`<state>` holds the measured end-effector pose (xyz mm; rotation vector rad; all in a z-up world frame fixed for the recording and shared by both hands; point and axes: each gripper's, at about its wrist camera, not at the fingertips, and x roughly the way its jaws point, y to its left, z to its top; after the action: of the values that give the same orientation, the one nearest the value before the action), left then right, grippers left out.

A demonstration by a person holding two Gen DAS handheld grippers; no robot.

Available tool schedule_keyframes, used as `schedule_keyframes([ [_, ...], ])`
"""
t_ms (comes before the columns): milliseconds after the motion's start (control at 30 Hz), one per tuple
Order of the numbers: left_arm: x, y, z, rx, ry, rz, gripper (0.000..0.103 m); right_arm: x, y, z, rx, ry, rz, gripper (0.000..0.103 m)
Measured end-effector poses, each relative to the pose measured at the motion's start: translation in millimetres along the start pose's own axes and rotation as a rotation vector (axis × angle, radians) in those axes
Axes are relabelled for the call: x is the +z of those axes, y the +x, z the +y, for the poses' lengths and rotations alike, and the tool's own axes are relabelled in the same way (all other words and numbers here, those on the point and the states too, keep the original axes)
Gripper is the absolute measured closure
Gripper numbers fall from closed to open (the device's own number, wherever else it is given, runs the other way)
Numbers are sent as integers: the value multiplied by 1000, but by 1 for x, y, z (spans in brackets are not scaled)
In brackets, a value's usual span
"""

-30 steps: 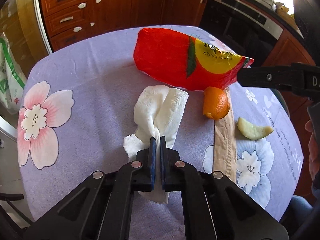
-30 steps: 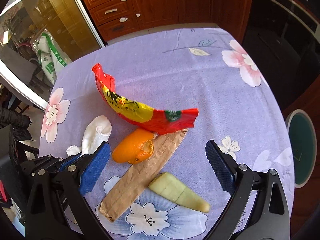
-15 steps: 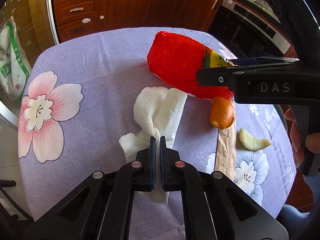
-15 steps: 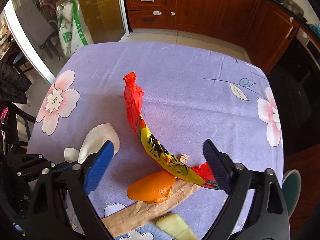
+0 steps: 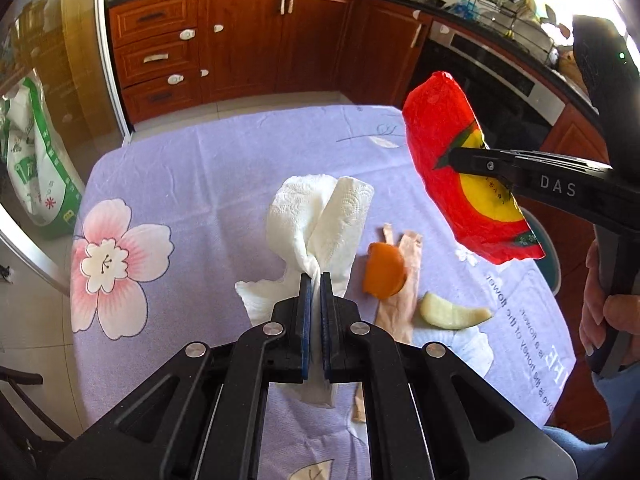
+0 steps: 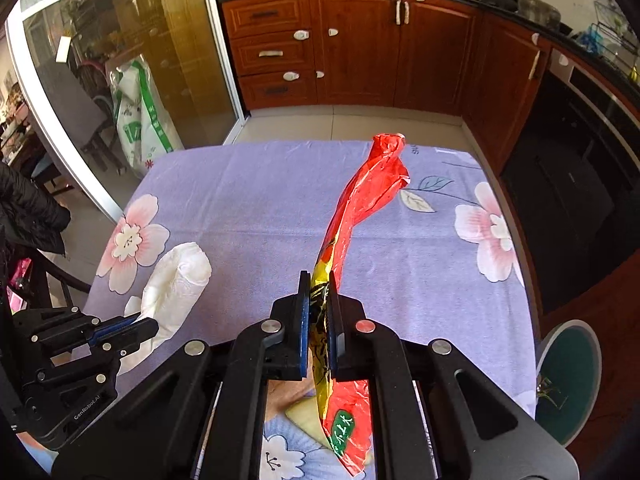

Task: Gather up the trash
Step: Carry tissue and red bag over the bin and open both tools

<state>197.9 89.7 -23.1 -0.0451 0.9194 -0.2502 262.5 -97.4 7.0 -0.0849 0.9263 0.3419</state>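
My left gripper [image 5: 315, 280] is shut on a crumpled white paper towel [image 5: 320, 216] that lies on the purple flowered tablecloth [image 5: 200, 184]. My right gripper [image 6: 319, 280] is shut on a red and yellow snack wrapper [image 6: 360, 200] and holds it up off the table; the wrapper also shows in the left wrist view [image 5: 452, 168], pinched by the right gripper [image 5: 452, 158]. An orange peel [image 5: 384, 276], a brown paper strip [image 5: 404, 280] and a pale fruit slice [image 5: 448, 312] lie on the cloth to the right of the towel. The left gripper [image 6: 148, 324] shows at the left in the right wrist view, on the towel [image 6: 176, 284].
Wooden kitchen cabinets [image 5: 240, 40] and a dark oven [image 5: 480, 80] stand beyond the table's far edge. A glass door [image 6: 100, 120] and a green and white sack [image 6: 140, 120] are to the left. A round green bin [image 6: 568, 380] stands on the floor at the right of the table.
My right gripper has closed on the red wrapper and lifted it off the table. My left gripper has stayed shut on the paper towel.
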Motion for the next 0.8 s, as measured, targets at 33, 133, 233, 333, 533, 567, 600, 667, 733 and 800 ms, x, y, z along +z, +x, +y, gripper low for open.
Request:
schedule_keyframes([
  [33,3,-4,-9,-4,12,-8,98,-3,-7,-5,1,9,-8,96],
  [133,10,-11,-39,-19,52,-30,98,-13,-28,-24,-4,34,-32,96],
  [233,17,-13,-71,-39,83,-37,98,-24,-47,-46,-12,68,-53,96],
  [333,23,-10,-100,-66,117,-35,98,-37,-65,-72,-25,106,-72,96],
  [533,35,9,-166,-120,189,0,98,-67,-97,-136,-59,203,-106,96],
  [567,37,15,-175,-127,202,7,98,-73,-102,-148,-65,224,-110,96],
  [600,38,18,-187,-134,216,14,98,-79,-106,-160,-71,245,-114,96],
  [667,41,27,-212,-145,249,28,98,-92,-113,-185,-85,288,-120,96],
  [733,44,35,-237,-155,287,42,98,-106,-119,-210,-100,328,-123,96],
  [800,45,45,-263,-163,327,58,98,-119,-123,-234,-114,373,-123,96],
])
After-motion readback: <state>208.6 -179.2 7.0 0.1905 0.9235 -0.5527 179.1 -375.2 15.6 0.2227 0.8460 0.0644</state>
